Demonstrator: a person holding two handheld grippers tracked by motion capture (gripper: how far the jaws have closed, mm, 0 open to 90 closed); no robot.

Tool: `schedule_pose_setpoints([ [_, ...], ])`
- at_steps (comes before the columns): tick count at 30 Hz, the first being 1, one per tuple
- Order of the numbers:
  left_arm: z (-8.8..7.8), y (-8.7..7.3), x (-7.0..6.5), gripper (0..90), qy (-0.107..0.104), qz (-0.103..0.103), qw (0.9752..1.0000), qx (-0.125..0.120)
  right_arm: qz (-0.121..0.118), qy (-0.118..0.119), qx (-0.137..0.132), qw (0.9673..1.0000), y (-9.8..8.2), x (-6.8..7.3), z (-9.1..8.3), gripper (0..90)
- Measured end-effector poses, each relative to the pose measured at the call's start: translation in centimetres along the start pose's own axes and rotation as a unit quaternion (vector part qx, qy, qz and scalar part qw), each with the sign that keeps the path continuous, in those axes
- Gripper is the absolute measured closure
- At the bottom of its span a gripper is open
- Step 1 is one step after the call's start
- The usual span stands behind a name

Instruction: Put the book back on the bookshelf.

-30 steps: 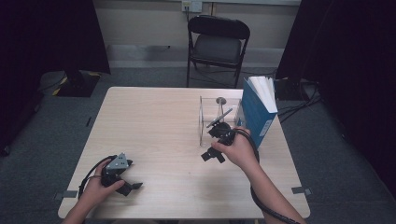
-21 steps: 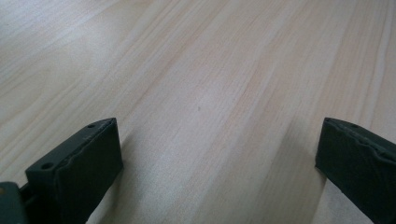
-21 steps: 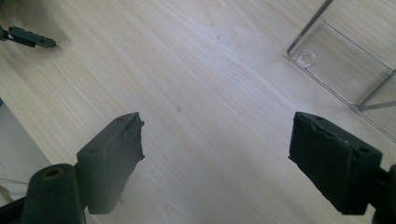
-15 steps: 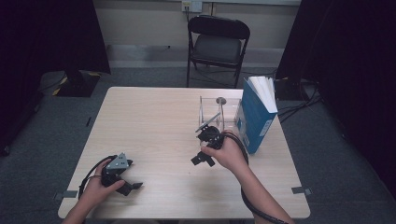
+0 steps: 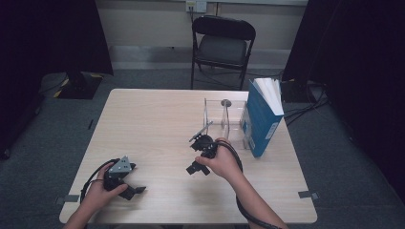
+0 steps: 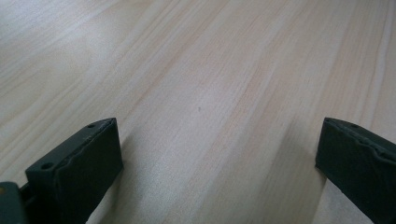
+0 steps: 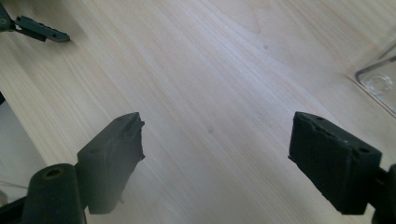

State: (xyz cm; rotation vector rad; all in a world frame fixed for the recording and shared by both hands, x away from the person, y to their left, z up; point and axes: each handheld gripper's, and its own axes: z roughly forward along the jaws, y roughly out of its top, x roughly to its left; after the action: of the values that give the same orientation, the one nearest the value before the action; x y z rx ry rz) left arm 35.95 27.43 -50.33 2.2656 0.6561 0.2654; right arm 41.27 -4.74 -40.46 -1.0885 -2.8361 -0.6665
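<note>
My left gripper (image 5: 135, 179) rests near the table's front left corner, held in a hand, a grey plate on top. In the left gripper view its jaws stand wide open (image 6: 219, 158) over bare wood. My right gripper (image 5: 195, 156) is held in a hand over the table's middle, just left of a clear acrylic stand (image 5: 224, 119). It is open (image 7: 215, 158) with nothing between the jaws. The right gripper view also catches a jaw of the left gripper (image 7: 42, 30) at top left and a corner of the clear stand (image 7: 378, 84) at the right.
A thick blue book (image 5: 262, 121) stands upright at the right side of the light wooden table (image 5: 153, 119), against the clear stand. A black folding chair (image 5: 222, 45) sits behind the table. Dark curtains flank the room.
My right gripper has drawn away from the clear stand, moving left and toward the table's front. The left gripper has stayed put.
</note>
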Motion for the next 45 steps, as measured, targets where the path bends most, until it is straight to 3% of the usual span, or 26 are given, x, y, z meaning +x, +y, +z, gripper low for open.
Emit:
schedule_pose_setpoints([
  [13,0.0,0.0,0.0,0.0,0.000,0.000,1.0000,0.000,-0.011,0.013,0.007,0.9998,-0.2,1.2,3.6,18.1],
  [18,0.0,0.0,0.0,0.0,0.000,0.000,1.0000,0.000,-0.022,0.018,0.011,0.9995,-0.1,1.8,5.2,17.9],
  [26,0.0,0.0,0.0,0.0,0.000,0.000,1.0000,0.000,-0.058,0.004,0.010,0.9983,-0.1,2.8,7.0,18.4],
  [29,0.0,0.0,0.0,0.0,0.000,0.000,1.0000,0.000,-0.064,0.006,0.001,0.9980,-0.3,3.0,7.6,17.0],
  [33,0.0,0.0,0.0,0.0,0.000,0.000,1.0000,0.000,-0.080,-0.007,-0.016,0.9966,-0.5,3.4,8.0,15.1],
  [36,0.0,0.0,0.0,0.0,0.000,0.000,1.0000,0.000,-0.080,-0.019,-0.026,0.9963,-0.7,3.8,8.1,13.2],
  [40,0.0,0.0,0.0,0.0,0.000,0.000,1.0000,0.001,-0.111,-0.048,-0.048,0.9914,-1.3,4.3,8.6,11.6],
  [45,0.0,0.0,0.0,0.0,0.000,0.000,1.0000,0.000,-0.104,-0.053,-0.078,0.9900,-2.0,4.3,8.7,11.4],
])
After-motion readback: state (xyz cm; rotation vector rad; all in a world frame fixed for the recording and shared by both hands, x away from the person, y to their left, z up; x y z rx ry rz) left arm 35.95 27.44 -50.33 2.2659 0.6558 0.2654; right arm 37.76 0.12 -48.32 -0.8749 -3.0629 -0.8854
